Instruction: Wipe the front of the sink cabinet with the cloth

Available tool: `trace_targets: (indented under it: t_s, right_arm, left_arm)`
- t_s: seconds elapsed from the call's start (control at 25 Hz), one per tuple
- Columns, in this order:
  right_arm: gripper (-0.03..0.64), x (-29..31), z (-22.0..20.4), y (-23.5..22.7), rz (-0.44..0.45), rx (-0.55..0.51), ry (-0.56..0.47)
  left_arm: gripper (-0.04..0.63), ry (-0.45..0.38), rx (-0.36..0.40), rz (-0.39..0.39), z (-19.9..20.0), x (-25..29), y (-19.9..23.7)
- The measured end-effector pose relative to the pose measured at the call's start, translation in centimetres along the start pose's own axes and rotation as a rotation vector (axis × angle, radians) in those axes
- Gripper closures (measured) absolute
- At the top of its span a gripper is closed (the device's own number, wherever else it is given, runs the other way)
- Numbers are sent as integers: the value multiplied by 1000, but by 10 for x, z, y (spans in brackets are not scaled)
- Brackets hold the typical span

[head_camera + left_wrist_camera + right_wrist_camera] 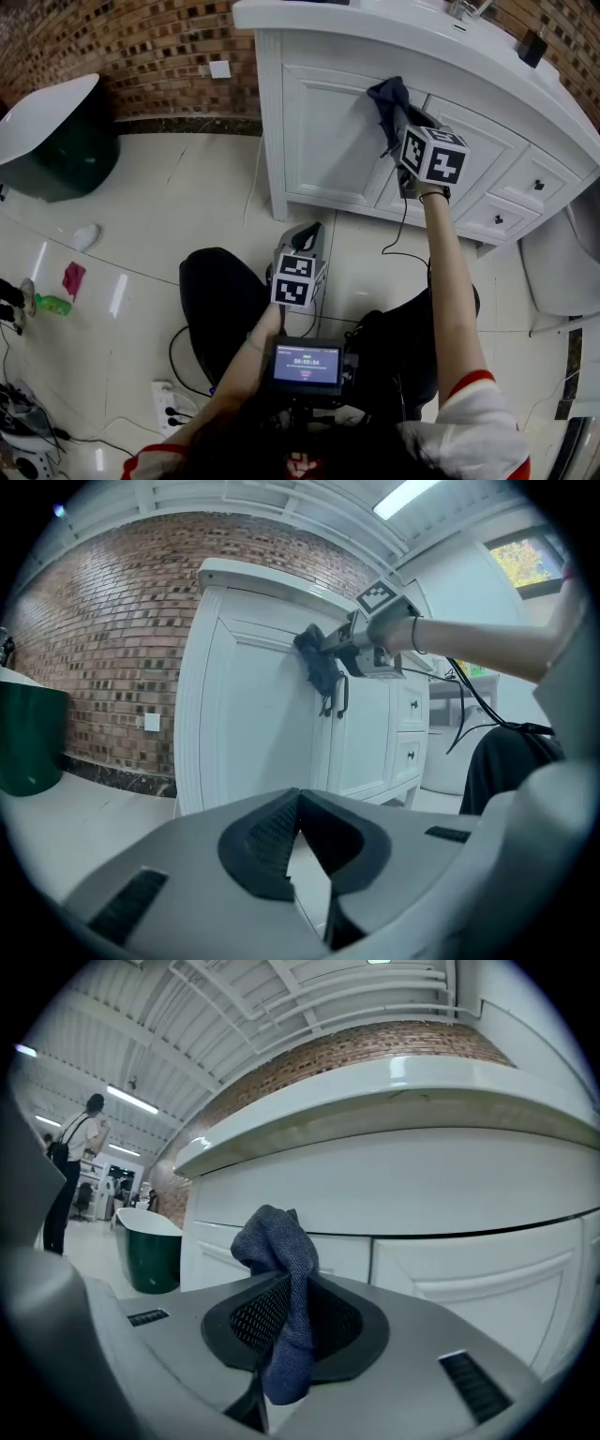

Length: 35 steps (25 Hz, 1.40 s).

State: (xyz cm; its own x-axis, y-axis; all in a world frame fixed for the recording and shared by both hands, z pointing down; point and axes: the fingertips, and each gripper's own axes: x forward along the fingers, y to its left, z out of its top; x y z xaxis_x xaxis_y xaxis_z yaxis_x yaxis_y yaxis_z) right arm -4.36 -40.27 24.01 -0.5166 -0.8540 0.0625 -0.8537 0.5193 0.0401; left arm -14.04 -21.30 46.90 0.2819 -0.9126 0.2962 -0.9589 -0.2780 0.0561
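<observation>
A dark blue cloth (391, 103) is pressed against the upper part of the white sink cabinet's front (328, 141), close to the door handles. My right gripper (405, 120) is shut on the cloth (284, 1297), which bunches above the jaws and hangs below them, with the cabinet (450, 1241) right in front. From the left gripper view the cloth (319, 663) and the right gripper (330, 658) show against the cabinet door (253, 724). My left gripper (309, 234) is held low, well back from the cabinet, its jaws shut (295, 827) on nothing.
A green and white tub (52, 136) stands at the left by the brick wall (141, 47). A power strip (173, 403), cables and small items (66, 281) lie on the tiled floor. Drawers (534, 183) are on the cabinet's right. A person (70, 1166) stands far off.
</observation>
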Motion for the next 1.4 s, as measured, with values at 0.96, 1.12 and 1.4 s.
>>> trace_targets:
  t_s: [0.96,1.12,1.4]
  right_arm:
    - [552,65,-58,177,279,11,130]
    - [552,73,-66,180,270,8,150]
    - [552,58,-74,116,166,41,154]
  left_arm:
    - [575,-24,-15,50,2,-11,23]
    - [575,-26,-20,59,1,-16,30]
    - [575,-19,-24,53,-3,-12,30]
